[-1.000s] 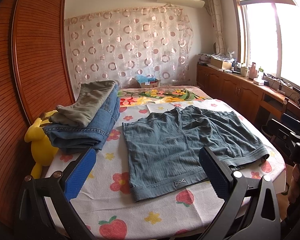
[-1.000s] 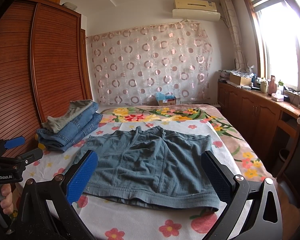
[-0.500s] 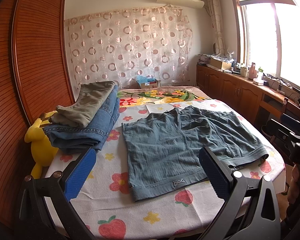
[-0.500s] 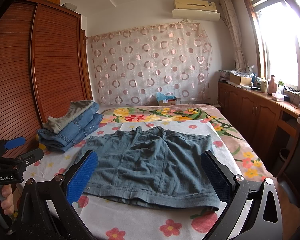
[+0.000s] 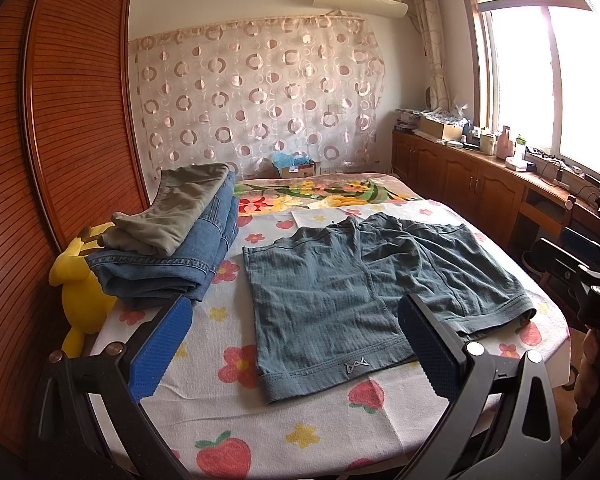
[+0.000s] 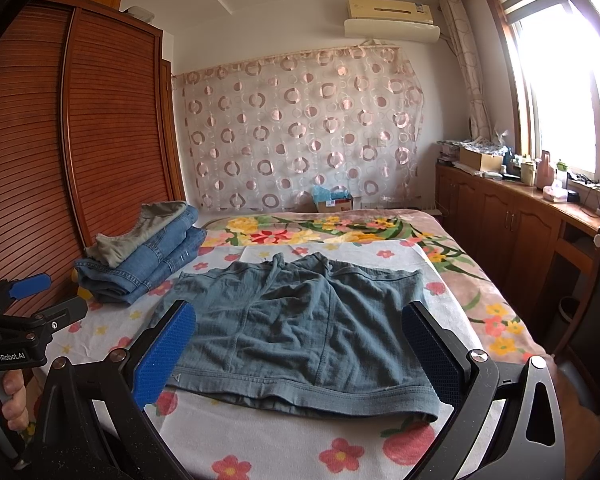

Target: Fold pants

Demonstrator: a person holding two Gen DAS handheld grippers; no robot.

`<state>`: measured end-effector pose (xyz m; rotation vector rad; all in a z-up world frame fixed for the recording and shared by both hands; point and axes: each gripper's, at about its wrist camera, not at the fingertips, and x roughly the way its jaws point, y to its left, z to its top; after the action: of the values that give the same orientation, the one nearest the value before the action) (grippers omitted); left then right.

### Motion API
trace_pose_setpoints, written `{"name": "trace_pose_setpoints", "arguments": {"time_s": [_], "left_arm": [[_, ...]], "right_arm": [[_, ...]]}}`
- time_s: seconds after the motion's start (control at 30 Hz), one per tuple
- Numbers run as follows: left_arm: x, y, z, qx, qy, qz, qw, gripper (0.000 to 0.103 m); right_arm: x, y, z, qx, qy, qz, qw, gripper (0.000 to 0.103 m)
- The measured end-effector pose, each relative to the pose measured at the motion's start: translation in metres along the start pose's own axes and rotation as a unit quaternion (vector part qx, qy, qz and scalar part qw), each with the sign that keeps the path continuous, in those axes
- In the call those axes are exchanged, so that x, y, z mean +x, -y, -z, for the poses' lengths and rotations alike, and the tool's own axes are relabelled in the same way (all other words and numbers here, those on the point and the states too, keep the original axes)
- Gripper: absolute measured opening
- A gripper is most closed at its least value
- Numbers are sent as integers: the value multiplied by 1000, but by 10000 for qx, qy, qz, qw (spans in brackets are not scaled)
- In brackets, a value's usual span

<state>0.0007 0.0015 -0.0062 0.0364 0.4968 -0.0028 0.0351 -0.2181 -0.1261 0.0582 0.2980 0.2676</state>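
While the left gripper point(image 5: 294, 340) hung above the near edge of the bed point(image 5: 320, 420), its blue-padded jaws stood wide and held nothing; the teal shorts point(image 5: 364, 284) lay flat on the flowered sheet, beside a stack of folded jeans point(image 5: 172, 256). From the right wrist, the right gripper point(image 6: 298, 350) likewise gaped wide over the shorts' point(image 6: 296, 328) waistband, not touching them.
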Motion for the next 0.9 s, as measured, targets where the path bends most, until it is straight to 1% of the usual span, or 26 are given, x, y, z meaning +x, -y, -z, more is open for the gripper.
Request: {"name": "trace_pose_setpoints", "arguments": {"time_s": [0.43, 0.53, 0.57, 0.77, 0.9], "left_arm": [[-2, -3, 0, 5, -12, 17, 10000, 103], [4, -5, 2, 17, -55, -6, 10000, 103], [0, -5, -8, 25, -65, -16, 10000, 103], [12, -2, -13, 89, -201, 39, 9998, 103], [23, 1, -9, 159, -314, 132, 9993, 103]], "right_arm": [[0, 0, 0, -3, -10, -22, 10000, 103], [2, 0, 0, 13, -35, -19, 10000, 103], [2, 1, 0, 25, -45, -19, 10000, 103], [4, 5, 0, 22, -84, 48, 10000, 103], [6, 8, 0, 46, -107, 79, 9999, 103]]}}
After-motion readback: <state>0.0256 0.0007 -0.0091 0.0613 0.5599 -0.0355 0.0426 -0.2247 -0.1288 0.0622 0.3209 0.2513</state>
